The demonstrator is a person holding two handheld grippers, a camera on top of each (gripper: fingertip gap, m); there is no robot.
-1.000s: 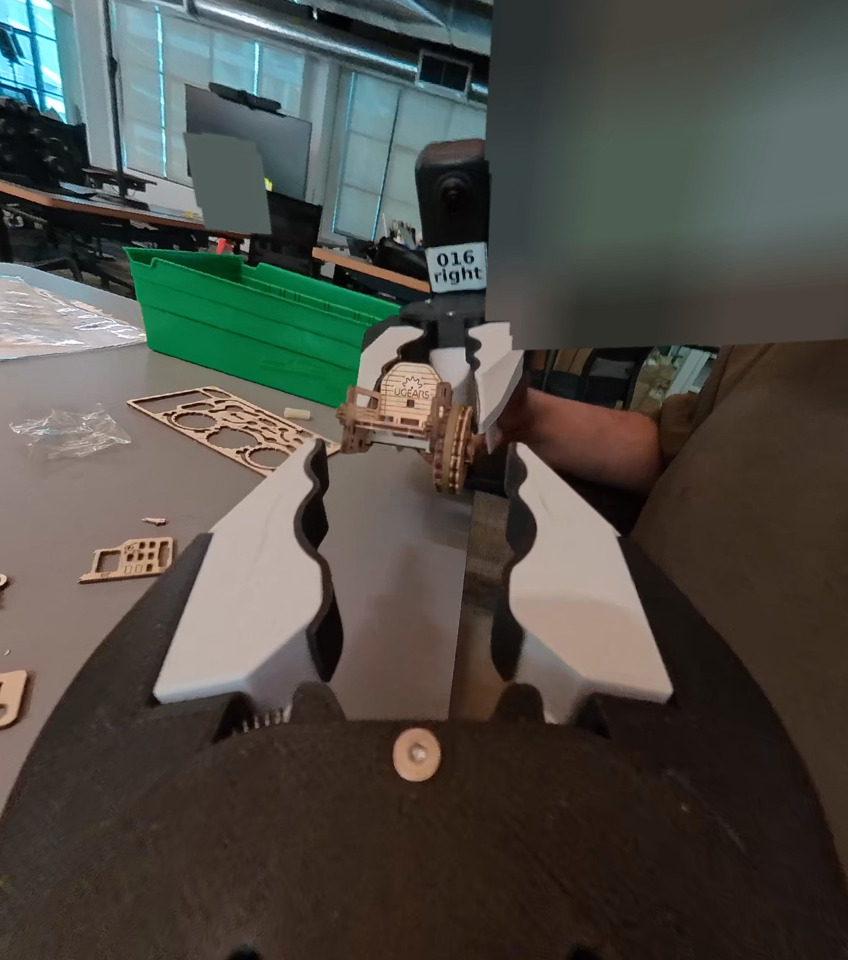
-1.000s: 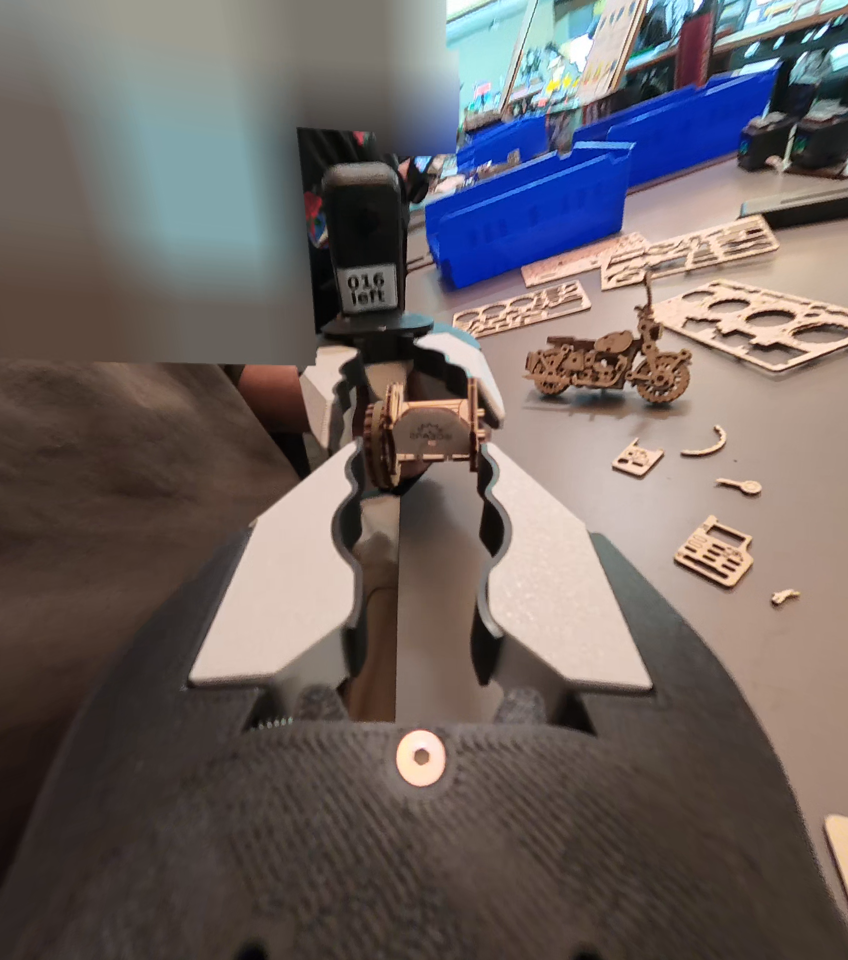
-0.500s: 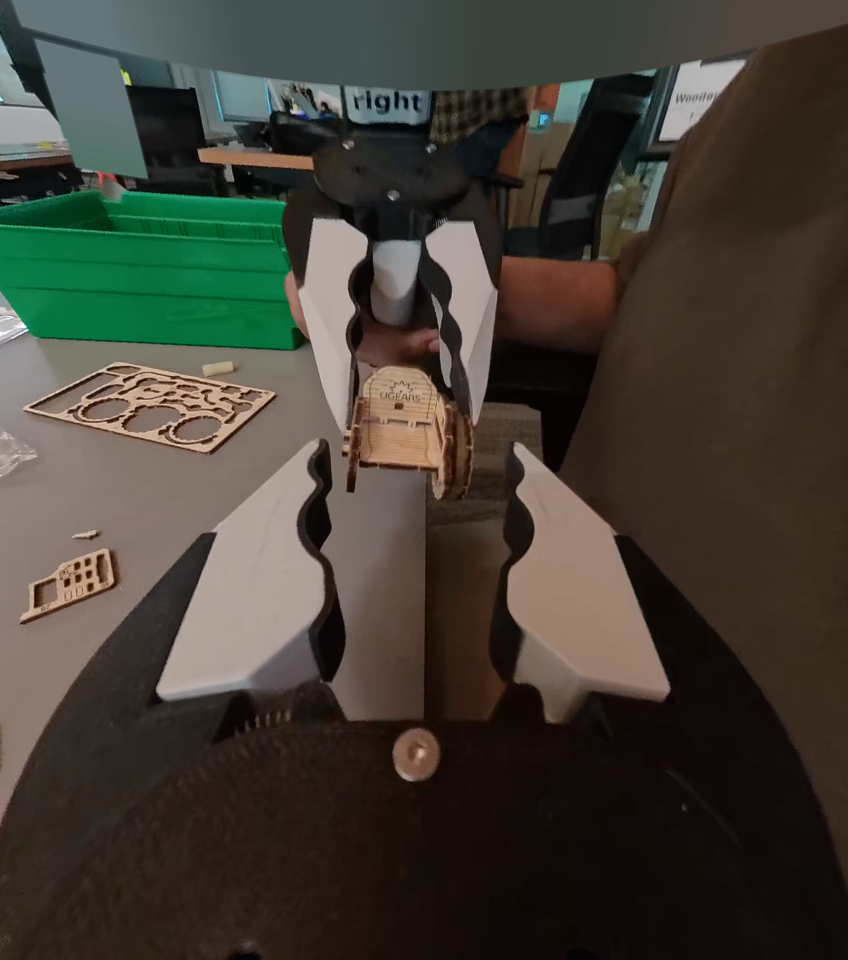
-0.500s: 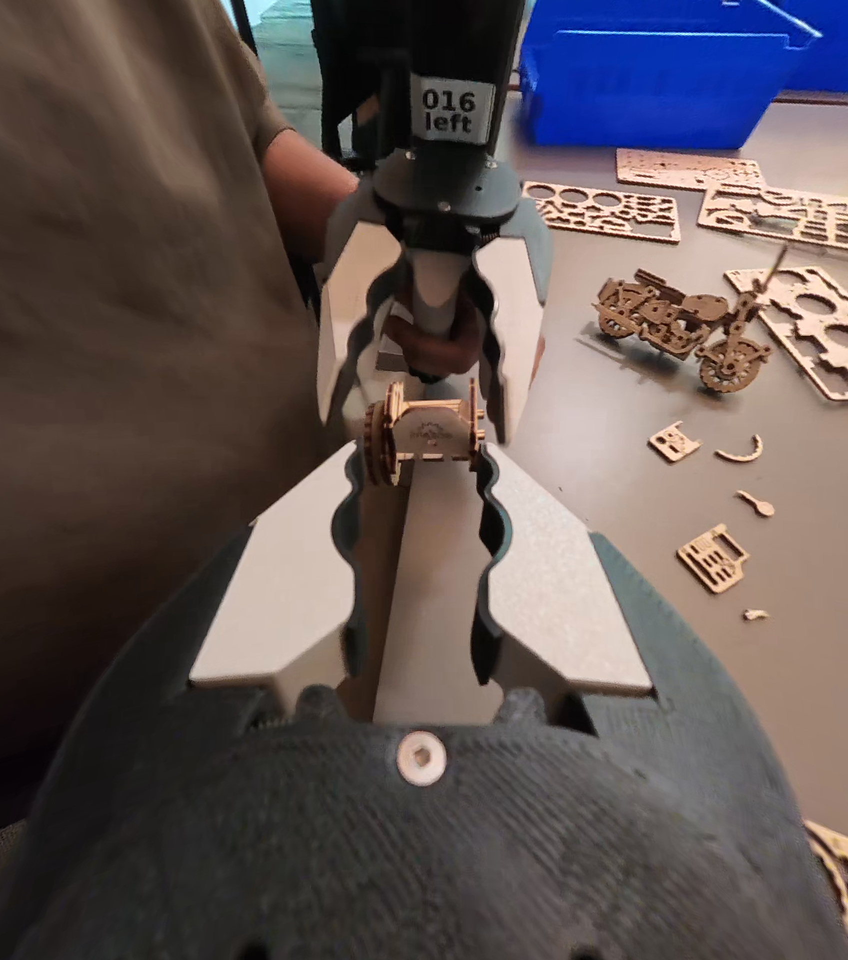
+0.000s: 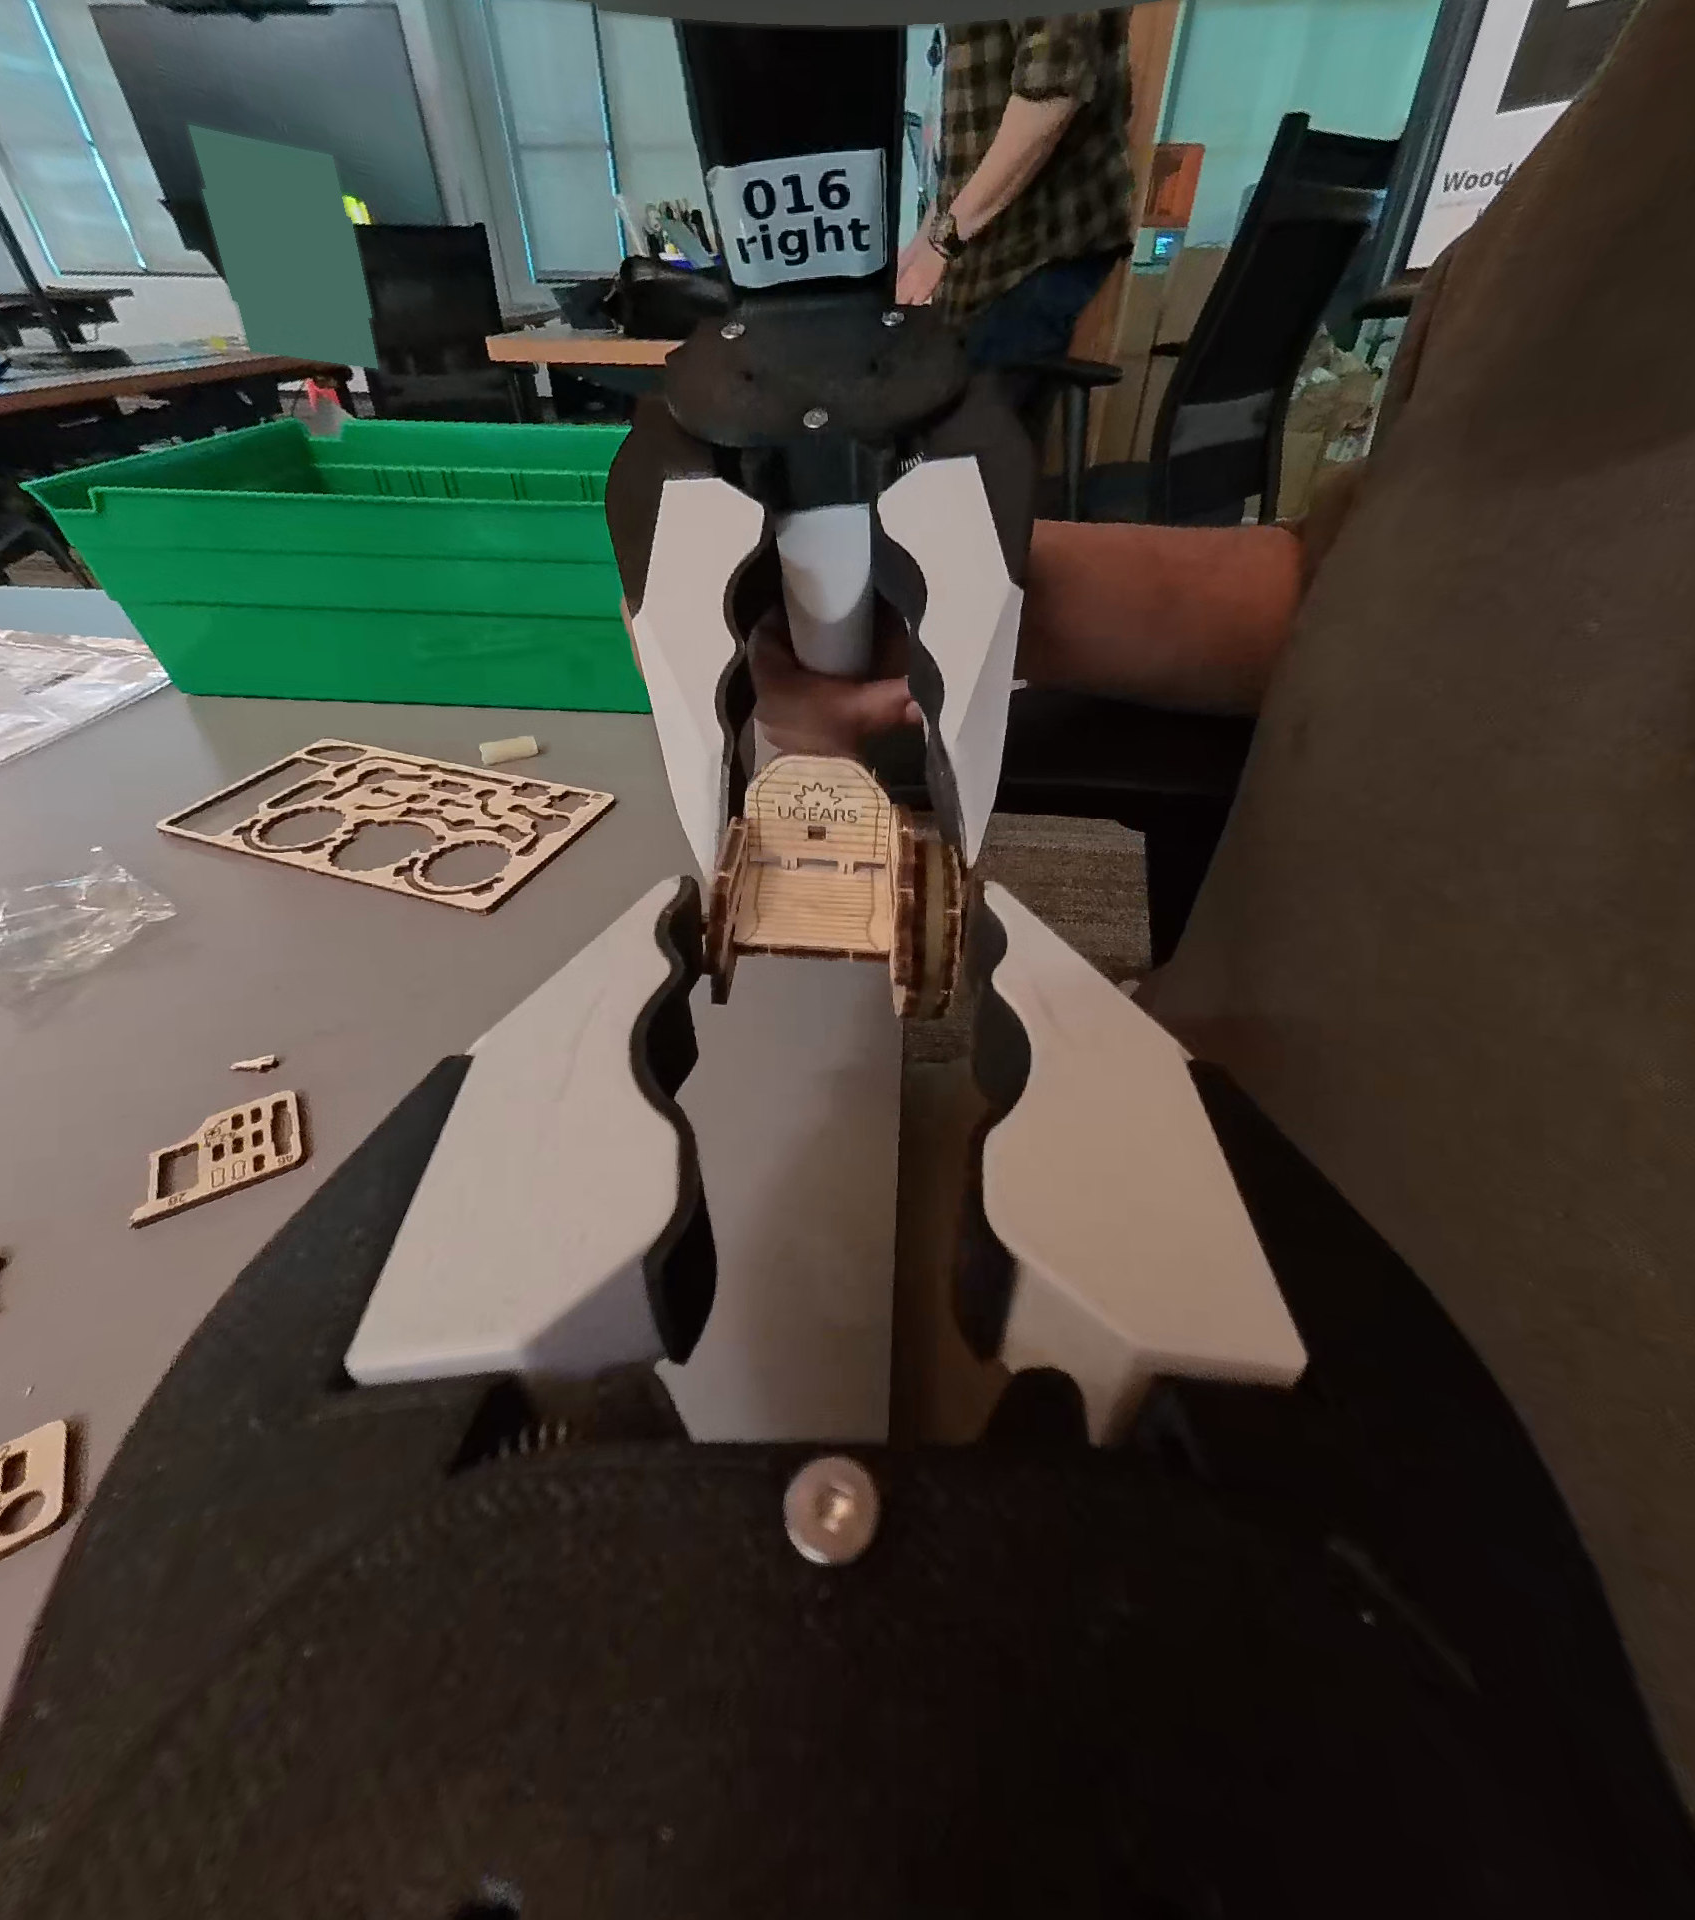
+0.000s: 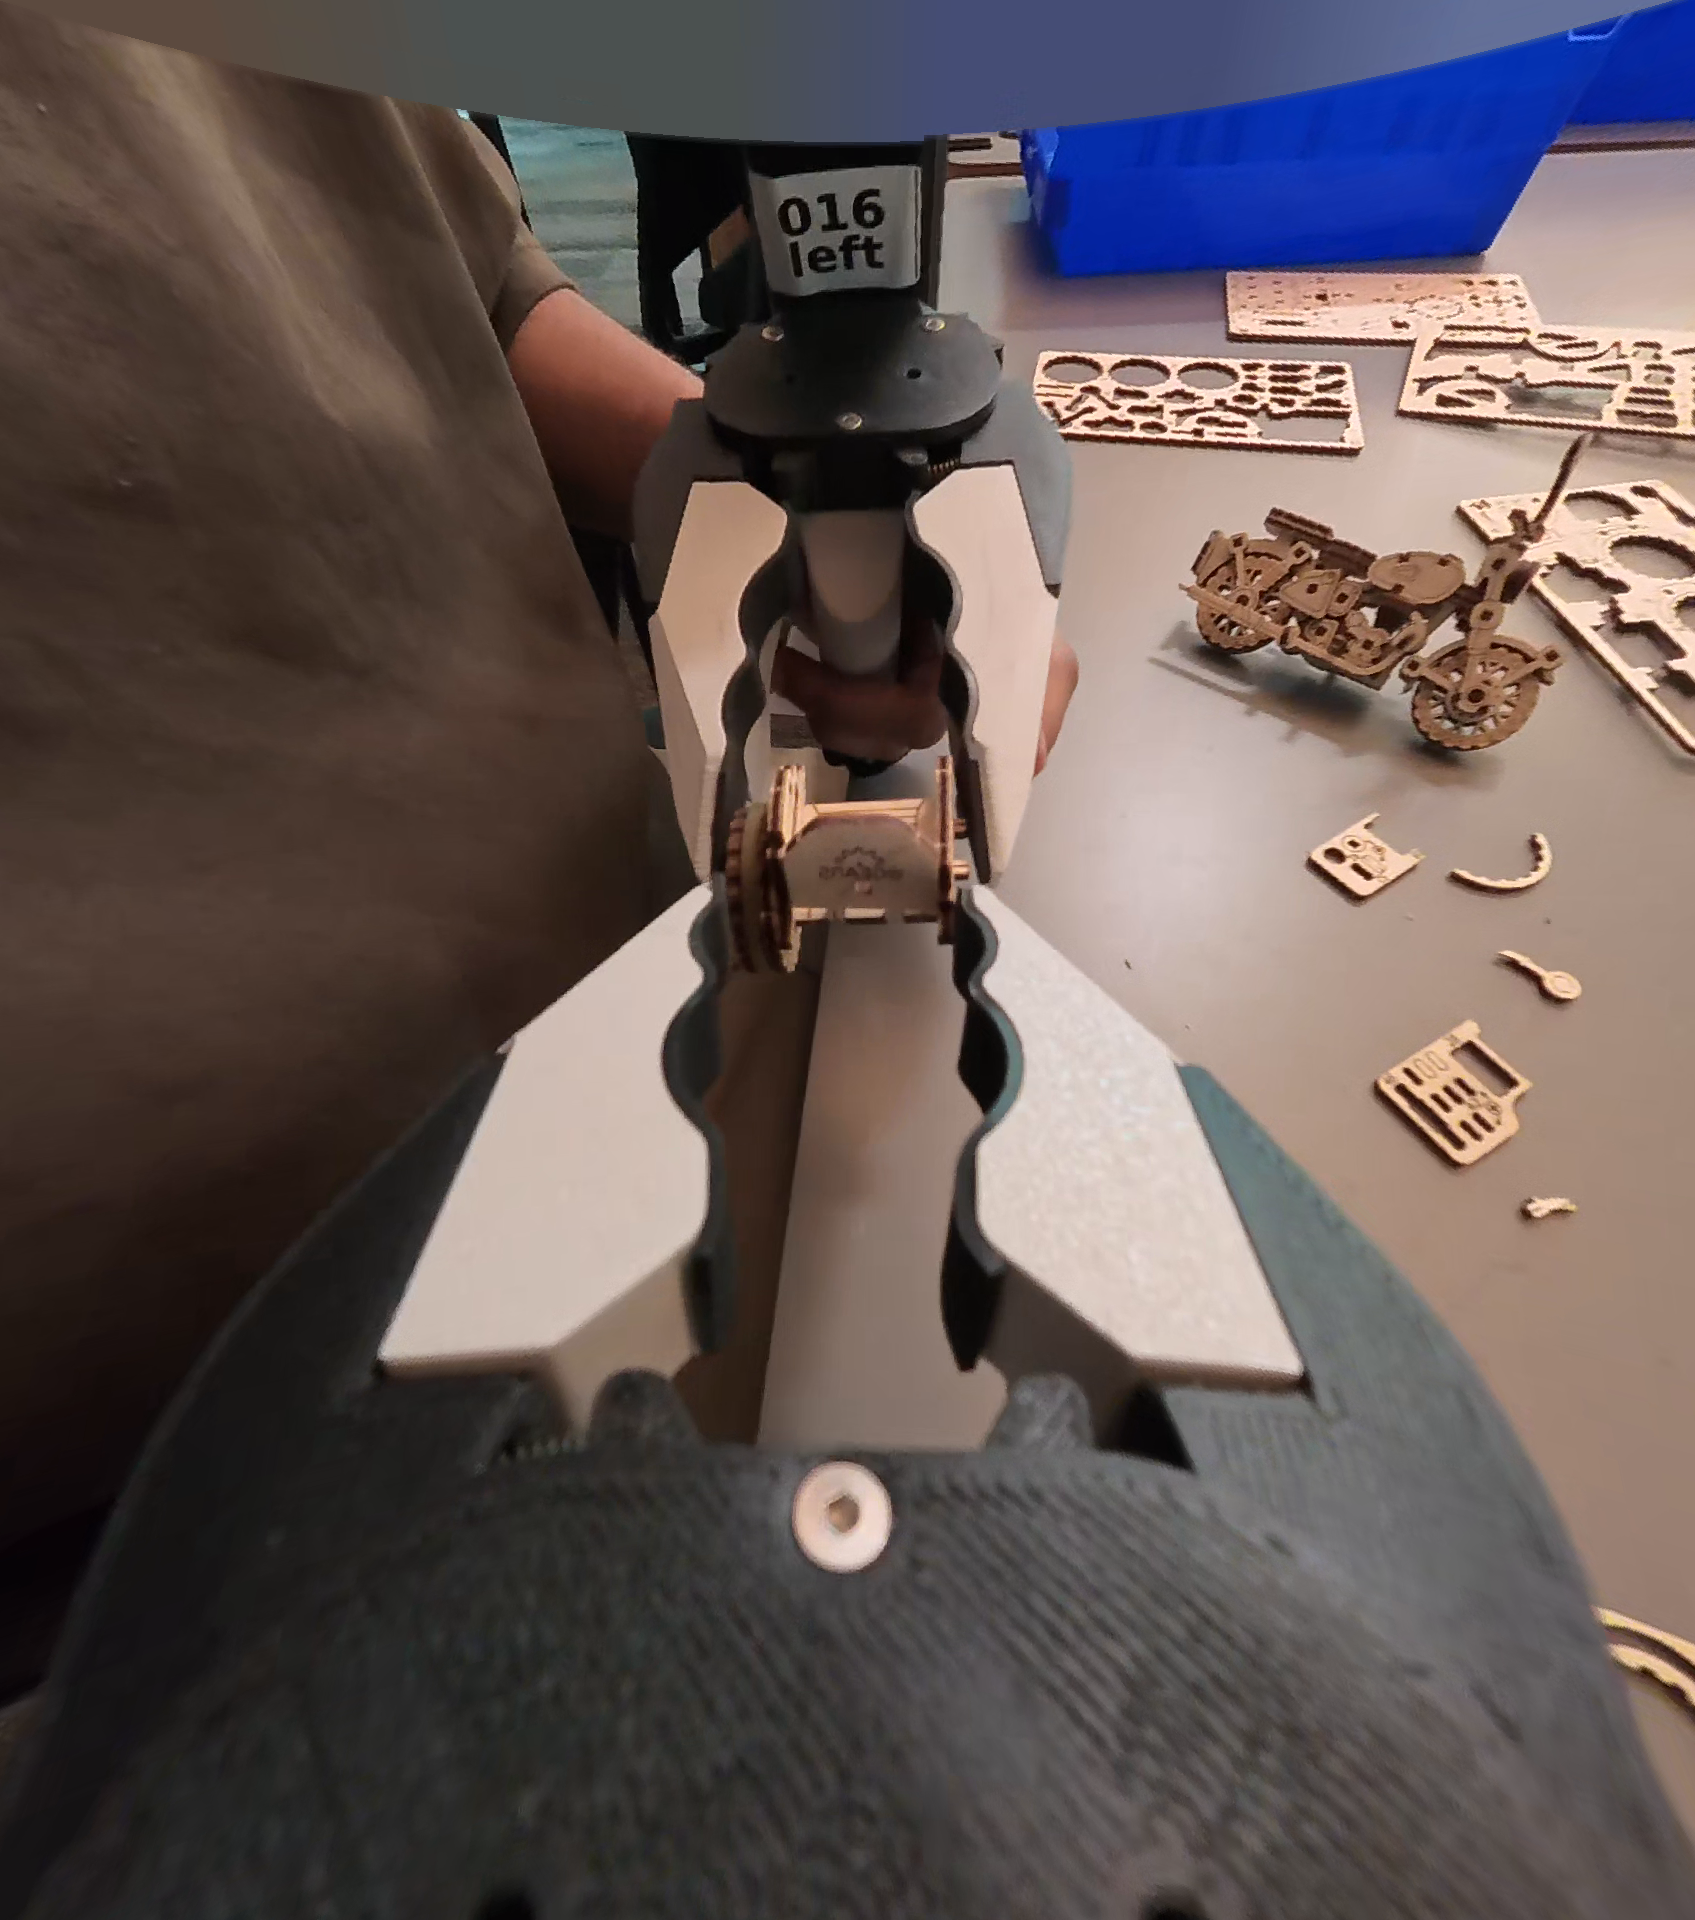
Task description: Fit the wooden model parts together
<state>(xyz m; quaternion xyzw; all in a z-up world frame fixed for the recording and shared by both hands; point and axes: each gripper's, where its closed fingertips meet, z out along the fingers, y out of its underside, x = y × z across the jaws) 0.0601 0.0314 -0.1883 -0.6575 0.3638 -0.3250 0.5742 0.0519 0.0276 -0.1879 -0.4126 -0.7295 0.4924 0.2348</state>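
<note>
A small wooden seat assembly with a gear wheel on one side [image 5: 812,883] hangs in the air between my two grippers, which face each other tip to tip. My right gripper [image 6: 838,914] is shut on it, with pads on the wheel side and the opposite side panel [image 6: 853,873]. It also shows in the left wrist view [image 5: 832,831], coming from above. My left gripper [image 5: 832,914] has its fingers on either side of the same assembly, very close to it. A thin gap shows at the wheel side, so it counts as open.
A green bin [image 5: 355,582], an emptied wooden part sheet [image 5: 386,821], plastic wrap [image 5: 53,914] and small loose pieces [image 5: 219,1153] lie to the left. A built wooden motorcycle [image 6: 1373,623], more part sheets [image 6: 1207,400] and a blue bin [image 6: 1269,197] are to the right. A person's torso [image 6: 199,623] is close by. The tips of both grippers are at nearly the same place.
The grippers came together tip to tip. My left gripper's fingers narrowed around the seat assembly. My right gripper kept its hold on it throughout.
</note>
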